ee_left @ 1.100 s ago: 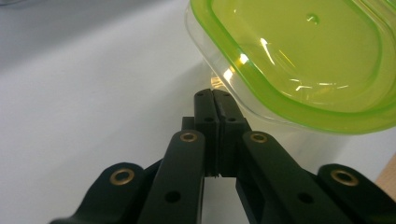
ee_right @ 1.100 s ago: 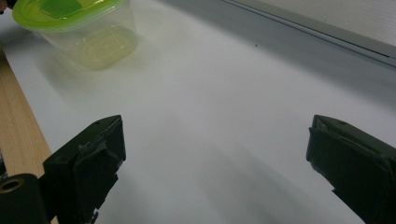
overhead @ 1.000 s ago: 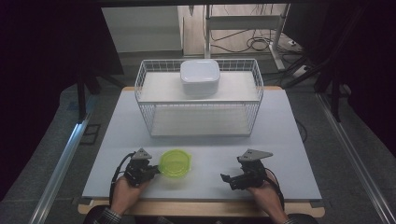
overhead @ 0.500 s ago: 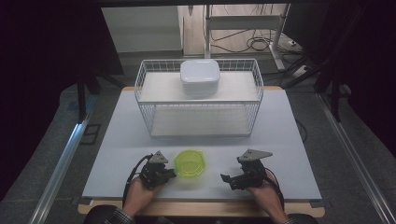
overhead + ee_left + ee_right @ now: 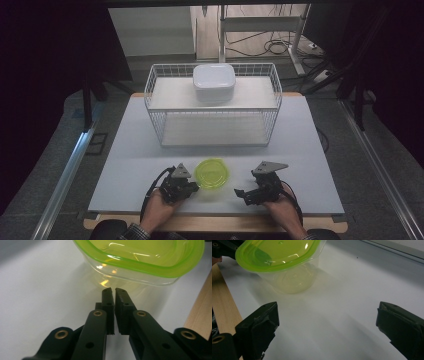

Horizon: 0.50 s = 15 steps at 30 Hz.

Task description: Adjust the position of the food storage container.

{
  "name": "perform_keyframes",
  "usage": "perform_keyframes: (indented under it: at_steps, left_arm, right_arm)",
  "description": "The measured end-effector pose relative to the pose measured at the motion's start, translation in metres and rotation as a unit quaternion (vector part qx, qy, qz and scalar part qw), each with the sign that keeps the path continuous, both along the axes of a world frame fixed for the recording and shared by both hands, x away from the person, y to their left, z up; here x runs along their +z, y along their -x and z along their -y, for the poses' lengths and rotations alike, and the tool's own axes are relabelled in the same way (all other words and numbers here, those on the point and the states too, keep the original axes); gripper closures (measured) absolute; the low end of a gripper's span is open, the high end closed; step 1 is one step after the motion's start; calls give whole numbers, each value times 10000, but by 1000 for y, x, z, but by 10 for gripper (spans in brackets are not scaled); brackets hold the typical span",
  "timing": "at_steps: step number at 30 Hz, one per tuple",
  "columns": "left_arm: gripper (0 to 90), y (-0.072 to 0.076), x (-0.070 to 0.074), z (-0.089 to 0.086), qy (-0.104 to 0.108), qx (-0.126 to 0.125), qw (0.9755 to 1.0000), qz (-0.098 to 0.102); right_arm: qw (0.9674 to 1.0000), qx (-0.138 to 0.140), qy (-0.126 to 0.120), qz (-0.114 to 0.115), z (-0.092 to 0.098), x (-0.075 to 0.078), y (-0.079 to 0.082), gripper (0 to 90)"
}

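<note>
Shifted right along the near edge of the table (image 5: 125,150) since a second ago: the left gripper (image 5: 192,186) and, pushed ahead of it, the tub (image 5: 212,173). No change at the right gripper (image 5: 243,194), parked near the same edge, just right of the tub.

Tub: clear plastic, shallow, rounded-square, capped with a see-through lime-green lid (image 5: 150,255) whose thick rim overhangs the wall. Upright on the white table top, near the front edge, between the two grippers. Glossy highlights on the lid, a yellow-green glow cast onto the table beneath.

Left jaws: nearly together, just a thin slit between the tips, having just been opening slightly; nothing between them, tips close to the tub's clear wall, contact not certain. Right jaws: wide apart, nothing between them, tub (image 5: 284,267) a little way ahead and to the left in the right gripper view.

Farther back, mid-table: a white wire basket (image 5: 160,115), with a white lidded box (image 5: 214,82) sitting on its raised shelf.
</note>
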<state>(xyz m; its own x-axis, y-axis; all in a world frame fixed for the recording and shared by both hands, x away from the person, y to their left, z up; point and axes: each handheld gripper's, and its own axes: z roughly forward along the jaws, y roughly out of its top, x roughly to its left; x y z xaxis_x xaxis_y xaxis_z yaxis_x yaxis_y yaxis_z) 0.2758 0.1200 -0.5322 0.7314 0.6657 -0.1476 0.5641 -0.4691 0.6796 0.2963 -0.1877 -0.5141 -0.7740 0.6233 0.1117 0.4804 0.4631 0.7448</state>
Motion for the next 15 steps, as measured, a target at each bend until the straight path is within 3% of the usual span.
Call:
perform_keyframes:
  at_steps: [6,15]
  left_arm:
    - [626,4,6,-9,-44,202,9995,252]
    - [309,14,13,-22,0,207,9987,470]
  right_arm:
    - [10000,-22,-23,4,1,1,0,52]
    - [10000,-1,-40,2,1,1,0,51]
